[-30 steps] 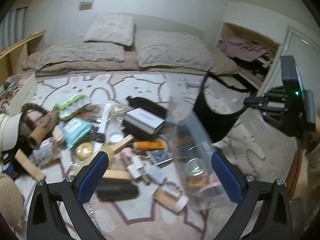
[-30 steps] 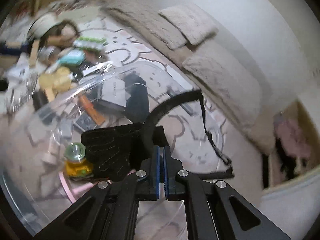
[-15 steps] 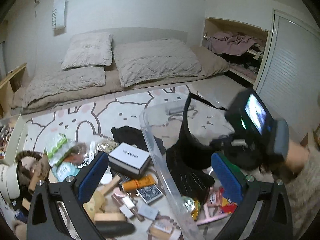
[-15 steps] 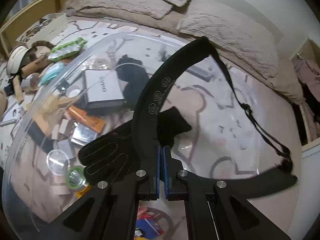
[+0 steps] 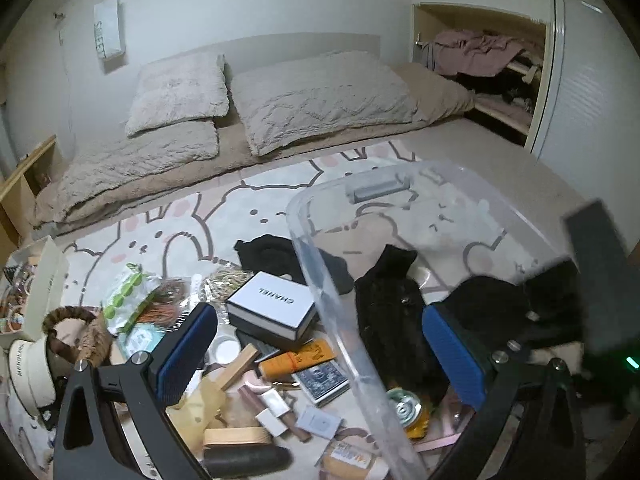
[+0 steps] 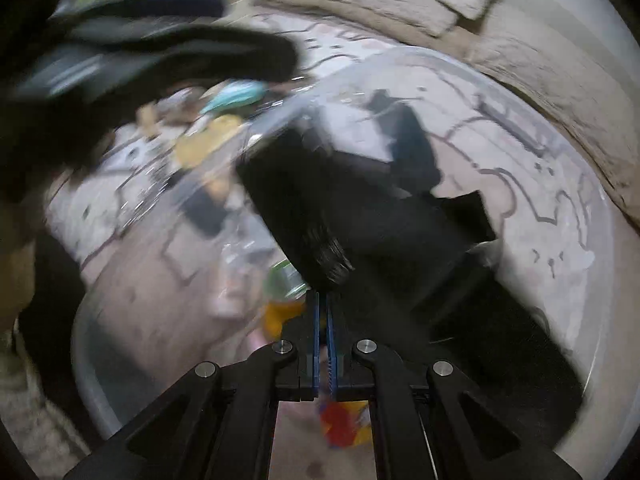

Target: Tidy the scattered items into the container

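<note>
Right gripper (image 6: 322, 300) jaws pressed together, pinching black bag (image 6: 372, 216) low inside clear bin (image 5: 472, 208). Bag soft, floppy, light: you grip fabric edge or strap. Left gripper (image 5: 320, 356) jaws spread, empty, over clutter left of bin.

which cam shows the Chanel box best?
Left wrist: the white Chanel box is sharp, lettering readable, lying on the rug beside the clear container. Right wrist is motion-blurred; only a pale patch through the container wall, not identifiable.
</note>
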Demonstrator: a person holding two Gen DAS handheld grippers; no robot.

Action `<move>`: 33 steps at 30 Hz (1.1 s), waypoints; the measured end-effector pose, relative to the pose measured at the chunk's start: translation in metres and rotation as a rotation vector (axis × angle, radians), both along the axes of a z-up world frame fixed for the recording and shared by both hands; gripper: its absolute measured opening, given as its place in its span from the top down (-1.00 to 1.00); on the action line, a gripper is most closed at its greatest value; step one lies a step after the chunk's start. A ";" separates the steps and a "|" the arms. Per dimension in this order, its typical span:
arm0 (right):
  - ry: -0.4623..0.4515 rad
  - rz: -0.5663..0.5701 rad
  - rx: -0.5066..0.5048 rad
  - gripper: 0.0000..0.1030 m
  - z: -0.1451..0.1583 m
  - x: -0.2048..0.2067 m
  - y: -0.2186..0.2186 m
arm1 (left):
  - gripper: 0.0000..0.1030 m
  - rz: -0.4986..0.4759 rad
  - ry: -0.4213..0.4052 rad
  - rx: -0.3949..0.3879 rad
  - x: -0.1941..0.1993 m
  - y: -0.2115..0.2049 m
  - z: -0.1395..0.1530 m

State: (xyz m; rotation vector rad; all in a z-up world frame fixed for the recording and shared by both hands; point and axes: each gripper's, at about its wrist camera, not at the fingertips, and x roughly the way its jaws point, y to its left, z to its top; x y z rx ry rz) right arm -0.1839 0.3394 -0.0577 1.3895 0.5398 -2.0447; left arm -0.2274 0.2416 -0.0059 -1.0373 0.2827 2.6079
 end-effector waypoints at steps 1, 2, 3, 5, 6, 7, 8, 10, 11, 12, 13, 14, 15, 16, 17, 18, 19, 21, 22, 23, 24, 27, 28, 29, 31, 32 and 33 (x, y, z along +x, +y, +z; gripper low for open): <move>0.009 0.022 0.005 0.94 0.004 0.013 -0.001 | -1.00 -0.001 0.007 -0.008 0.004 -0.002 0.001; 0.013 0.033 0.005 0.94 0.007 0.020 -0.001 | -1.00 -0.002 0.013 -0.012 0.007 -0.005 0.001; 0.020 0.041 0.002 0.94 0.013 0.030 0.001 | -1.00 -0.003 0.016 -0.011 0.010 -0.007 0.002; 0.038 0.046 -0.003 0.93 0.024 0.043 0.005 | -1.00 -0.008 0.017 0.000 0.015 -0.011 0.003; 0.057 0.048 -0.004 0.94 0.033 0.050 0.008 | -1.00 -0.010 0.016 0.006 0.018 -0.012 0.004; 0.082 0.043 -0.001 0.93 0.042 0.055 0.011 | -1.00 -0.013 0.016 0.015 0.021 -0.014 0.005; 0.096 0.038 0.001 0.93 0.047 0.057 0.013 | -1.00 -0.016 0.016 0.025 0.025 -0.016 0.005; 0.137 0.010 0.007 0.93 0.063 0.058 0.023 | -1.00 -0.022 0.010 0.048 0.031 -0.019 0.005; 0.153 -0.006 0.011 0.93 0.068 0.055 0.025 | -1.00 -0.024 0.005 0.060 0.035 -0.021 0.004; 0.170 -0.030 0.013 0.93 0.074 0.051 0.027 | -1.00 -0.027 -0.001 0.073 0.038 -0.023 0.003; 0.178 -0.053 0.010 0.93 0.078 0.045 0.032 | -1.00 -0.030 -0.008 0.084 0.042 -0.026 0.002; 0.183 -0.080 0.009 0.93 0.079 0.038 0.035 | -1.00 -0.031 -0.012 0.092 0.045 -0.028 0.001; 0.193 -0.116 0.017 0.93 0.079 0.032 0.037 | -1.00 -0.031 -0.014 0.096 0.048 -0.031 -0.001; 0.206 -0.150 0.022 0.93 0.079 0.024 0.038 | -1.00 -0.031 -0.015 0.096 0.051 -0.033 -0.002; 0.211 -0.172 0.013 0.93 0.078 0.018 0.040 | -1.00 -0.030 -0.016 0.096 0.053 -0.034 -0.003; 0.209 -0.207 -0.016 0.93 0.078 0.010 0.042 | -1.00 -0.028 -0.017 0.096 0.056 -0.037 -0.005; 0.198 -0.246 -0.054 0.93 0.078 0.001 0.045 | -1.00 -0.026 -0.019 0.097 0.058 -0.039 -0.006; 0.186 -0.314 -0.113 0.93 0.080 -0.014 0.051 | -1.00 -0.024 -0.024 0.098 0.062 -0.044 -0.008; 0.181 -0.342 -0.141 0.93 0.081 -0.020 0.053 | -1.00 -0.023 -0.025 0.098 0.064 -0.046 -0.008; 0.173 -0.367 -0.168 0.93 0.083 -0.027 0.054 | -1.00 -0.021 -0.025 0.097 0.066 -0.049 -0.009; 0.164 -0.388 -0.189 0.93 0.083 -0.034 0.053 | -1.00 -0.018 -0.025 0.095 0.067 -0.052 -0.009; 0.131 -0.412 -0.194 0.81 0.080 -0.053 0.049 | -1.00 -0.005 -0.020 0.098 0.069 -0.062 -0.010; 0.130 -0.419 -0.179 0.59 0.078 -0.056 0.046 | -1.00 -0.001 -0.021 0.101 0.069 -0.065 -0.010; 0.125 -0.418 -0.169 -0.38 0.077 -0.057 0.044 | -1.00 0.003 -0.022 0.105 0.070 -0.069 -0.010; 0.123 -0.399 -0.131 -1.00 0.071 -0.061 0.038 | -1.00 0.008 -0.023 0.114 0.070 -0.075 -0.011; 0.136 -0.401 -0.110 -1.00 0.067 -0.063 0.037 | -1.00 0.010 -0.024 0.118 0.070 -0.078 -0.012; 0.146 -0.407 -0.079 -1.00 0.063 -0.067 0.035 | -1.00 0.013 -0.026 0.122 0.070 -0.080 -0.013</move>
